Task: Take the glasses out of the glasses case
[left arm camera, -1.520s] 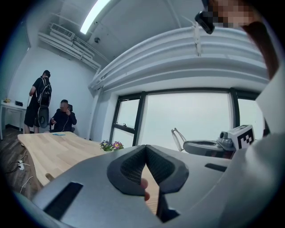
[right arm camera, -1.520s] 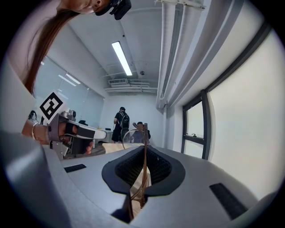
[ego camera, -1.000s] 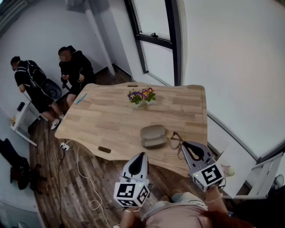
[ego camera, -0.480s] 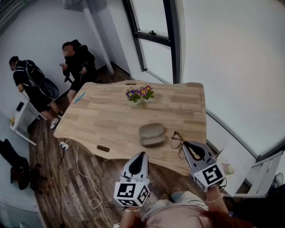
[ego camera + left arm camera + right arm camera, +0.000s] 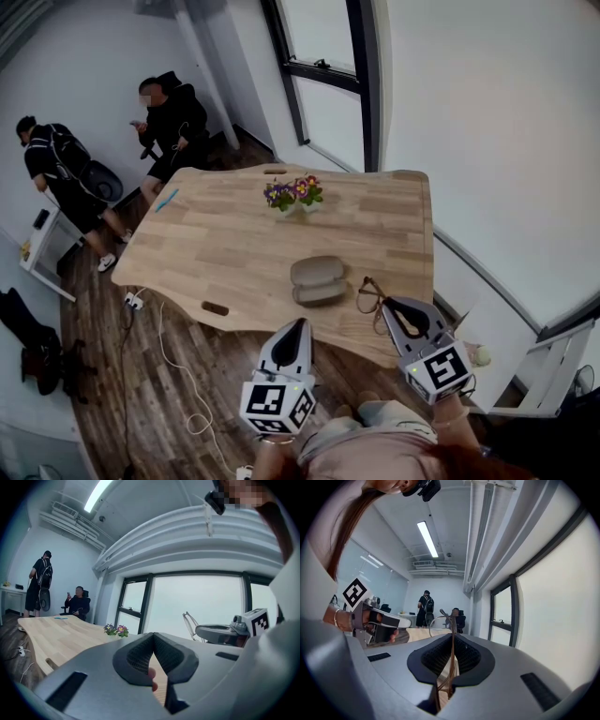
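Lower right of the head view, my right gripper point(image 5: 394, 311) pinches the glasses point(image 5: 368, 294) by their thin arms, just beside the shut case point(image 5: 319, 281) at centre, left gripper point(image 5: 297, 330) closed on nothing; I judge so narrow a hold could let the frame twist or drop near the table point(image 5: 225, 239) edge.
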Action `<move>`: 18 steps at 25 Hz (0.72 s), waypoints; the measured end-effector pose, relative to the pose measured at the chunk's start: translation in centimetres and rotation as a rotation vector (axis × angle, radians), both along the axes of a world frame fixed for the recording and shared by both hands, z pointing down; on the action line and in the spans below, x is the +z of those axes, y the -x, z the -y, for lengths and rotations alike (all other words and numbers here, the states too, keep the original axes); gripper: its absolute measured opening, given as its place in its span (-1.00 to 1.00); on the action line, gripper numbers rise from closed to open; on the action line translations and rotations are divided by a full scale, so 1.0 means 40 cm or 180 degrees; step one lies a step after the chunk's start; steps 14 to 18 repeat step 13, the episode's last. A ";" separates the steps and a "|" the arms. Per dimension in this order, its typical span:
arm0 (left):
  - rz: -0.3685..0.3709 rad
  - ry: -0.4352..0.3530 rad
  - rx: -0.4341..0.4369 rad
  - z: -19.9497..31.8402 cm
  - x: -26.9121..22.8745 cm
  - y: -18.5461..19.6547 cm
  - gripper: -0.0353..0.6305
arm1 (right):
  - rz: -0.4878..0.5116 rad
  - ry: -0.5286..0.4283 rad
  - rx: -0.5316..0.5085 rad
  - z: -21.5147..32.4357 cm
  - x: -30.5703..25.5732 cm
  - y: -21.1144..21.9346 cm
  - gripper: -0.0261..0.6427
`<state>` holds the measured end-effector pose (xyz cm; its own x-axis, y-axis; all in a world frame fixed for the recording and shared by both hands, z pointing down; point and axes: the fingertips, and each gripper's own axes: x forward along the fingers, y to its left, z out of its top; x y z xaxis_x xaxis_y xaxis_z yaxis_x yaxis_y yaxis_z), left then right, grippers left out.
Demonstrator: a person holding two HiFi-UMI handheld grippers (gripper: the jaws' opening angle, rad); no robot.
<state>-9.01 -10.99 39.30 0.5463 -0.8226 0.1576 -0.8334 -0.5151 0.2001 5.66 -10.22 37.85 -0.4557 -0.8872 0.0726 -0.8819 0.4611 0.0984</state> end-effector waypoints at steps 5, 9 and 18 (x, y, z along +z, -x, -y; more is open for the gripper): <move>0.0005 0.0012 -0.0001 0.000 0.004 -0.005 -0.89 | 0.0032 0.0004 -0.0016 0.005 0.000 0.003 -0.88; 0.0022 0.0009 0.0004 0.001 0.003 -0.011 -0.89 | 0.0060 0.0009 -0.0017 0.007 -0.001 0.001 -0.88; 0.0027 0.0014 0.0002 -0.004 0.001 -0.020 -0.89 | 0.0066 -0.0001 -0.0003 0.002 0.003 -0.012 -0.88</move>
